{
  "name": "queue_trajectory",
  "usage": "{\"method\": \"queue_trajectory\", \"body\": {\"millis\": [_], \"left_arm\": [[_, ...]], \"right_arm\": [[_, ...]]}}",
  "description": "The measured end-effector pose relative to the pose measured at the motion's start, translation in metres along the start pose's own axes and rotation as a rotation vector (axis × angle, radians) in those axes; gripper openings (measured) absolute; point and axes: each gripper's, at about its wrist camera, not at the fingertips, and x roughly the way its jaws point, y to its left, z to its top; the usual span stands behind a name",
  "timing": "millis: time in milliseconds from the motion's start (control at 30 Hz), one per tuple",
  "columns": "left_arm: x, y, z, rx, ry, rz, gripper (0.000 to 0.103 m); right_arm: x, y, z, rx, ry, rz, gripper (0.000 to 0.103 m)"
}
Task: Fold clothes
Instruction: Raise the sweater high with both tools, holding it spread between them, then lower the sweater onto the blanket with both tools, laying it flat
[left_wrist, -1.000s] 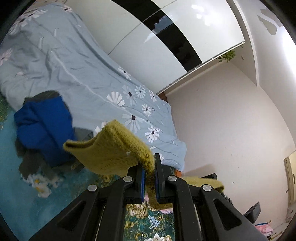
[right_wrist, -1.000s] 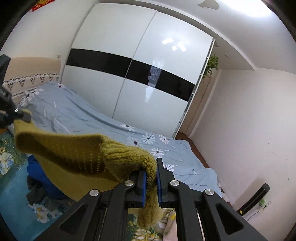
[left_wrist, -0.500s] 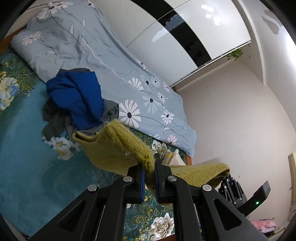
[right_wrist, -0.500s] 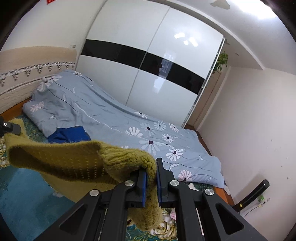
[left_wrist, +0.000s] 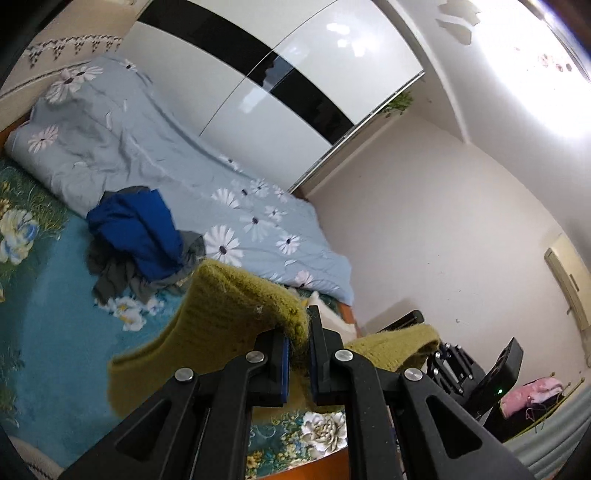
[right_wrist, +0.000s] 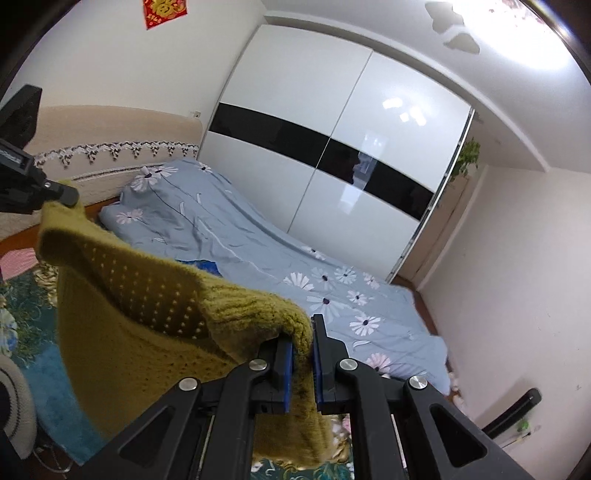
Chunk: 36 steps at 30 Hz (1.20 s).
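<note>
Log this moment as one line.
left gripper: shut on sweater | right gripper: shut on sweater | sweater: lifted, stretched between both

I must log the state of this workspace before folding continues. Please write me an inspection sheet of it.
Surface: teal floral bedspread, partly covered.
Job's things: mustard knit sweater held up between both claws, hanging over the bed.
Clutter: blue garment on grey clothes; daisy-print duvet.
Grippers: left claw and right claw each shut on a sweater edge.
Cables: nothing seen for certain.
Surroundings: white sliding wardrobe, red wall decoration, plant.
</note>
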Motion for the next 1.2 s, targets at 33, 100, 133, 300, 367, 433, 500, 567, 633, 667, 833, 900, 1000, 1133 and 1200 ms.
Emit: {"method": "queue_trajectory", "body": {"millis": [33,100,133,300,367,433,500,567,633,667,833,900,1000,1133,1200], "left_arm": [[0.007,0.003,0.005,-0.008,0.001,0.012,0.008],[0.029,0.019,0.010,-0.051,0.015,0.043,0.008],[0.041,0.028,0.012,-0.077,0.026,0.060,0.008],[0.126,0.095,0.015,-0.225,0.119,0.186,0.008],[0.156,0.117,0.016,-0.270,0.148,0.222,0.008],[0.192,0.138,0.018,-0.305,0.182,0.272,0.008],[0.226,0.157,0.017,-0.339,0.222,0.324,0.008],[0.257,0.176,0.016,-0.375,0.257,0.364,0.008],[0.283,0.192,0.016,-0.404,0.277,0.391,0.008],[0.296,0.201,0.016,-0.423,0.288,0.403,0.008],[0.346,0.231,0.029,-0.471,0.325,0.459,0.008],[0.361,0.236,0.041,-0.458,0.323,0.478,0.008],[0.368,0.243,0.041,-0.460,0.323,0.486,0.008],[0.374,0.253,0.037,-0.468,0.326,0.493,0.008],[0.377,0.258,0.035,-0.472,0.328,0.496,0.008]], "right_arm": [[0.013,0.001,0.000,-0.007,0.023,0.012,0.009],[0.040,0.002,-0.003,-0.023,0.067,0.035,0.009],[0.062,0.005,-0.007,-0.031,0.105,0.059,0.009],[0.175,0.013,-0.034,-0.082,0.281,0.143,0.009],[0.225,0.014,-0.044,-0.088,0.347,0.166,0.009],[0.264,0.013,-0.057,-0.077,0.399,0.183,0.009],[0.303,0.009,-0.071,-0.069,0.455,0.194,0.009],[0.341,0.010,-0.086,-0.062,0.508,0.207,0.009],[0.377,0.012,-0.100,-0.058,0.557,0.217,0.009],[0.393,0.015,-0.106,-0.060,0.577,0.218,0.009],[0.457,0.021,-0.118,-0.079,0.631,0.222,0.009],[0.479,0.020,-0.113,-0.085,0.636,0.214,0.009],[0.504,0.015,-0.101,-0.063,0.618,0.197,0.009],[0.520,0.012,-0.094,-0.032,0.592,0.191,0.009],[0.521,0.016,-0.100,-0.038,0.594,0.199,0.009]]}}
